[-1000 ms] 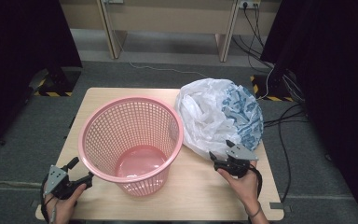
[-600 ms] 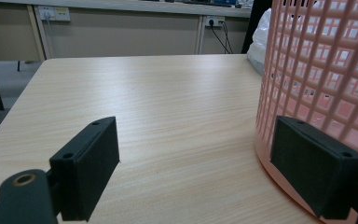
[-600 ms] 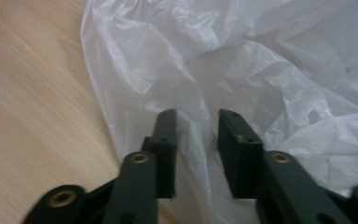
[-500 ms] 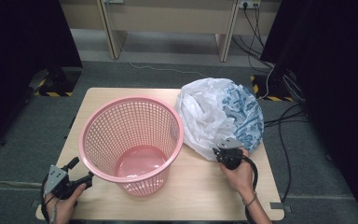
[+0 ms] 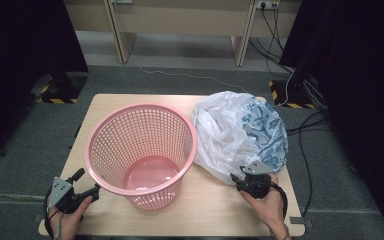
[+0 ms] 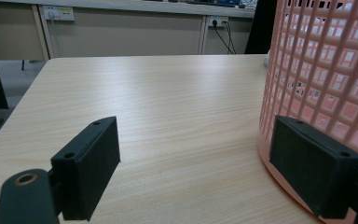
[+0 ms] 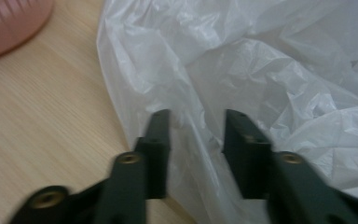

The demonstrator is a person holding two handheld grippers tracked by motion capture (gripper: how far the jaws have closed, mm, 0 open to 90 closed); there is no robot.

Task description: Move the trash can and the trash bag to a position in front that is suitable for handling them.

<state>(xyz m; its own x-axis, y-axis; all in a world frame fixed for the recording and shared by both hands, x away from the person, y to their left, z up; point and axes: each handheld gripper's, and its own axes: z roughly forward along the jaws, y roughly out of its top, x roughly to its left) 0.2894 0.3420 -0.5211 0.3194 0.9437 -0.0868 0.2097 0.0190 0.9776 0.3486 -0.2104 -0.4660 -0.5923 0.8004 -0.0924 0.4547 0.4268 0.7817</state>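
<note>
**Surroundings of a wooden worktop**

A light wood-grain worktop [image 5: 210,210] stands on grey carpet [image 5: 180,85]. Black curtains [image 5: 25,45] hang at both sides. Behind, pale furniture legs [image 5: 117,30] stand before a beige wall with power sockets [image 6: 58,13]. Black cables [image 5: 305,115] trail across the floor at right, near yellow-black hazard tape [image 5: 60,100].

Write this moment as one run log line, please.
left tongs: open beside pink basket | right tongs: open at plastic bag
</note>
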